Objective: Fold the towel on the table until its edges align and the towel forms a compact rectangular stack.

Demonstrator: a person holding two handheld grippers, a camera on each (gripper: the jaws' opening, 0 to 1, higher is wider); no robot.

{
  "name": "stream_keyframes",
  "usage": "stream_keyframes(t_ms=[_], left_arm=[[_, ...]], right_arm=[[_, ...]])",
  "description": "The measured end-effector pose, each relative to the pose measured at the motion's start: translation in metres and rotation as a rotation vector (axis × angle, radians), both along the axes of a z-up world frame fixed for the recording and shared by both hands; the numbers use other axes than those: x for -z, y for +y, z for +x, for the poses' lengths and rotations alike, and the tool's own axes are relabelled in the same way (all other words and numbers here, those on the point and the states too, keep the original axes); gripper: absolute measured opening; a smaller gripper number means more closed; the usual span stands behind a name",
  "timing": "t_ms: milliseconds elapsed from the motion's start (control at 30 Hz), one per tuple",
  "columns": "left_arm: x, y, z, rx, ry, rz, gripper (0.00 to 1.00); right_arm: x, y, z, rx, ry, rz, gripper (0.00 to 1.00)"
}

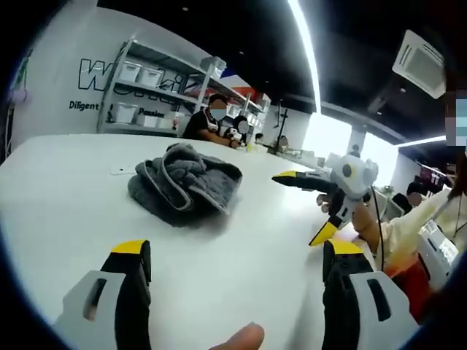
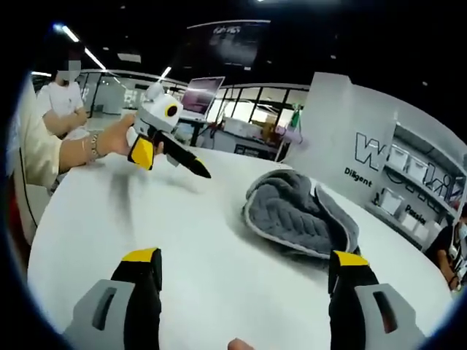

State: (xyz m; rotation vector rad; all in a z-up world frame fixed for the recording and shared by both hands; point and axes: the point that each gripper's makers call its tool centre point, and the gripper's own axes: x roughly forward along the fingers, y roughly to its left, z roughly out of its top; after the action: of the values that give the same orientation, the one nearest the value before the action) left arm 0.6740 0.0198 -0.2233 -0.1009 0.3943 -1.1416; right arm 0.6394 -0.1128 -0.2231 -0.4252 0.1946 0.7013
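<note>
A grey towel [image 1: 186,182] with a pale edge lies crumpled in a loose heap on the white table [image 1: 66,197]. My left gripper [image 1: 237,251] stands open above the table, short of the towel, with nothing between its jaws. To the right of the towel the right gripper [image 1: 306,208] hovers, held by a hand, jaws spread. In the right gripper view the towel [image 2: 299,215] sits ahead and to the right, and my right gripper [image 2: 245,257] is open and empty. The left gripper [image 2: 175,164] shows at the far left of the table [image 2: 109,240], open.
A small flat white item [image 1: 122,171] lies on the table left of the towel. Shelves with white bins [image 1: 146,95] and seated people [image 1: 211,120] are behind the table. A person [image 2: 51,124] stands at the table's edge.
</note>
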Motion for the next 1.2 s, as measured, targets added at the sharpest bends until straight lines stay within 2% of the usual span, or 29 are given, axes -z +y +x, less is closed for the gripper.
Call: stream_keyframes(t_ms=[400, 800, 933, 1133, 1200], left_arm=[[-0.005, -0.003, -0.005, 0.035, 0.011, -0.022, 0.96], [-0.022, -0.005, -0.008, 0.023, -0.01, -0.085, 0.96], [-0.026, -0.005, -0.005, 0.004, -0.028, -0.104, 0.98], [-0.029, -0.005, 0.0, -0.016, -0.038, -0.12, 0.98], [-0.029, -0.005, 0.0, -0.012, -0.042, -0.122, 0.98]], right_arm=[[-0.003, 0.029, 0.006, -0.06, 0.006, -0.067, 0.97], [0.005, 0.054, 0.03, -0.084, 0.056, -0.059, 0.94], [0.004, 0.064, 0.038, -0.094, 0.054, -0.043, 0.95], [0.009, 0.079, 0.042, -0.12, 0.112, 0.042, 0.97], [0.011, 0.081, 0.045, -0.116, 0.107, 0.036, 0.97]])
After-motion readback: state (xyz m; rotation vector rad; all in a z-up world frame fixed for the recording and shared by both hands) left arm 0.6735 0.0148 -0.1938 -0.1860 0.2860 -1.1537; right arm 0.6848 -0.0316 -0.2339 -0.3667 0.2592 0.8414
